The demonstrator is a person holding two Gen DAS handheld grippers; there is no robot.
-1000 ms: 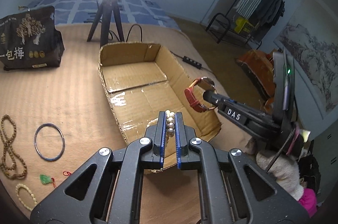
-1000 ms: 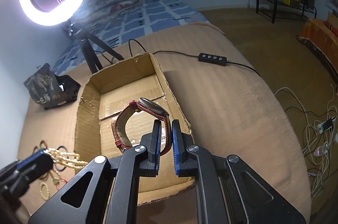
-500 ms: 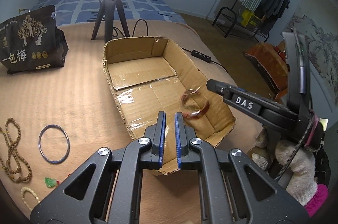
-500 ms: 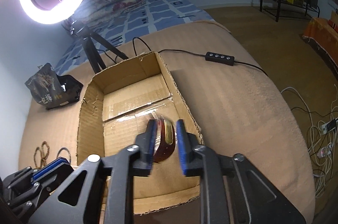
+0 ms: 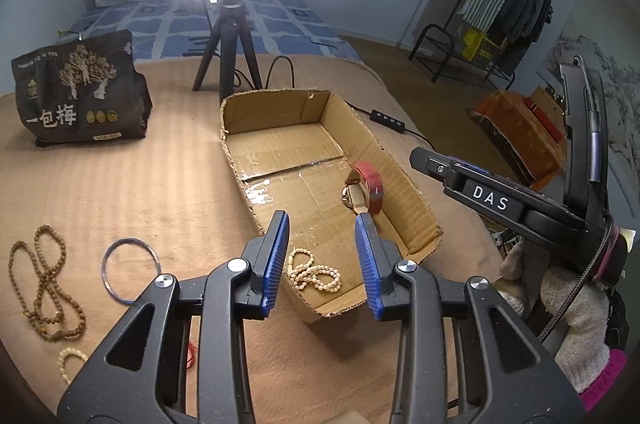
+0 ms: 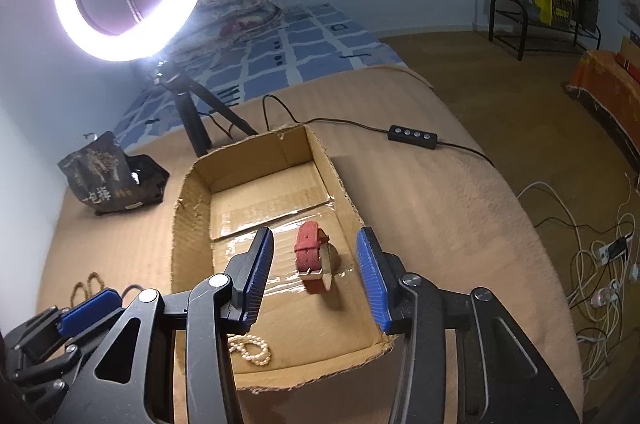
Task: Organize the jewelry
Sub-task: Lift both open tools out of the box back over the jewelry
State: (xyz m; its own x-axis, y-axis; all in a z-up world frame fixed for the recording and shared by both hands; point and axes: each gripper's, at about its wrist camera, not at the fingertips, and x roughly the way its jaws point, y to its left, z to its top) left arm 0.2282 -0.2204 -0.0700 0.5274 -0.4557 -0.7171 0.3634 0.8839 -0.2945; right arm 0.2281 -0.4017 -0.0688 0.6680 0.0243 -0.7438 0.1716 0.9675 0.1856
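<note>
Both grippers hang over the near end of the cardboard box (image 5: 416,192) on the bed, jaws apart and just opened, nothing between them. The left gripper (image 5: 322,260) stands above the pale bead string (image 5: 316,270) lying in the box's near corner; the right gripper (image 6: 316,272) is above the red-strapped watch (image 6: 314,256), which rests on its side mid-box, its strap running roughly along the box's length. What is left to collect lies outside the box, toward the bed's left edge: a thin bangle (image 5: 130,270), a brown bead necklace (image 5: 44,288) and a small pale bracelet (image 5: 72,360). The left gripper looks the nearer to these; the likely next move is a reach leftward and down.
</note>
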